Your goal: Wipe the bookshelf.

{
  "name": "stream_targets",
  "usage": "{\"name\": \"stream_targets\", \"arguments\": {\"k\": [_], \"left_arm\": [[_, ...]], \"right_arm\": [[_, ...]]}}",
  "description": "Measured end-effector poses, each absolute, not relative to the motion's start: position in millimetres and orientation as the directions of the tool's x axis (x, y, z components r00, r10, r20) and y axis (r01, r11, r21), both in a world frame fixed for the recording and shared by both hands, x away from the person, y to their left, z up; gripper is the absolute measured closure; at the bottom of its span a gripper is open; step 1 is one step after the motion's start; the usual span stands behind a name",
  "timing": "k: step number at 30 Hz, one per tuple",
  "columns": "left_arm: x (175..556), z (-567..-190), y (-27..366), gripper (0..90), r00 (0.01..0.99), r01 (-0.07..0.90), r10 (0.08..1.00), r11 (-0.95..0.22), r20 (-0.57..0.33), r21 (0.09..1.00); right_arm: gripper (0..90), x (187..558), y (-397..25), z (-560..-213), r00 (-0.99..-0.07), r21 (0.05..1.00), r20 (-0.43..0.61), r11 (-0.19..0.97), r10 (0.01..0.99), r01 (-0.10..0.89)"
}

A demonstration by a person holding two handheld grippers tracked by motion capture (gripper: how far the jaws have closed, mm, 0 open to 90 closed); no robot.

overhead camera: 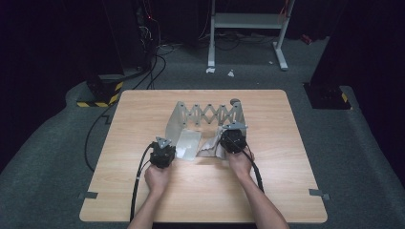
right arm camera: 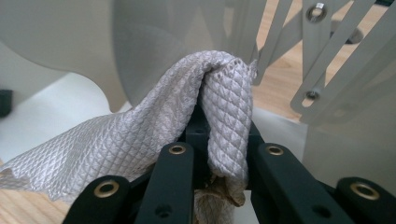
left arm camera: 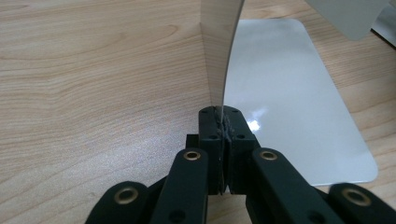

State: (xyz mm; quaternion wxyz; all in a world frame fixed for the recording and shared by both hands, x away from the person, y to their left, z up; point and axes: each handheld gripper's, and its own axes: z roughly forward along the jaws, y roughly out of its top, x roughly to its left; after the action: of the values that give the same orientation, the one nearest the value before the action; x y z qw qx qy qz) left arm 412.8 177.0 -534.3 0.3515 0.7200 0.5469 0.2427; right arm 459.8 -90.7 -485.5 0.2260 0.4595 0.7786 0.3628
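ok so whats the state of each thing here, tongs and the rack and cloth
left tongs: shut on the upright edge of the rack's end plate
right tongs: shut on the cloth
metal scissor rack: stretched open, standing on the table
rack's end plate: upright, pinched at its edge
grey cloth: bunched, draped over the right tongs, beside the rack
flat metal plate: lying flat on the table

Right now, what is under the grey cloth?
The right gripper's jaws, pinching the cloth. The flat rack plate pokes out beneath; whatever else it covers is hidden.
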Motion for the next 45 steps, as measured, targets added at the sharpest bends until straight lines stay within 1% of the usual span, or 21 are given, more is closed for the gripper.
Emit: {"name": "stream_targets", "arguments": {"k": [3, 8, 11, 15, 18, 33, 38, 45], "left_arm": [[412.8, -534.3, 176.9, 87.3, 0.284, 0.616, 0.958, -0.155, -0.034, 0.772], [412.9, -534.3, 177.0, 87.1, 0.284, 0.617, 0.958, -0.155, -0.035, 0.772], [413.0, -534.3, 177.2, 87.1, 0.285, 0.618, 0.958, -0.155, -0.036, 0.771], [413.1, -534.3, 177.3, 87.2, 0.285, 0.619, 0.958, -0.153, -0.039, 0.771], [412.9, -534.3, 176.8, 87.1, 0.284, 0.617, 0.958, -0.156, -0.033, 0.772], [412.9, -534.4, 176.4, 87.1, 0.283, 0.616, 0.959, -0.157, -0.031, 0.772], [412.4, -534.3, 176.1, 87.4, 0.280, 0.616, 0.960, -0.158, -0.028, 0.772], [412.5, -534.3, 176.8, 87.2, 0.277, 0.619, 0.960, -0.149, -0.038, 0.771]], "right_arm": [[81.7, 462.0, -91.4, -488.7, -0.476, 0.767, -0.021, 0.319, 0.879, 0.557], [81.7, 465.0, -93.9, -490.6, -0.483, 0.764, 0.011, 0.304, 0.876, 0.570], [81.7, 464.7, -97.1, -482.2, -0.485, 0.779, 0.062, 0.261, 0.872, 0.570], [81.7, 462.1, -100.0, -461.3, -0.501, 0.818, 0.074, 0.235, 0.863, 0.526], [81.7, 461.5, -102.9, -455.2, -0.502, 0.824, 0.090, 0.219, 0.860, 0.522], [81.8, 462.9, -103.0, -426.7, -0.497, 0.852, 0.089, 0.193, 0.863, 0.488], [81.8, 463.0, -96.5, -429.1, -0.491, 0.852, 0.070, 0.205, 0.868, 0.482], [81.8, 466.9, -94.5, -448.9, -0.491, 0.834, 0.065, 0.223, 0.869, 0.505]]}}
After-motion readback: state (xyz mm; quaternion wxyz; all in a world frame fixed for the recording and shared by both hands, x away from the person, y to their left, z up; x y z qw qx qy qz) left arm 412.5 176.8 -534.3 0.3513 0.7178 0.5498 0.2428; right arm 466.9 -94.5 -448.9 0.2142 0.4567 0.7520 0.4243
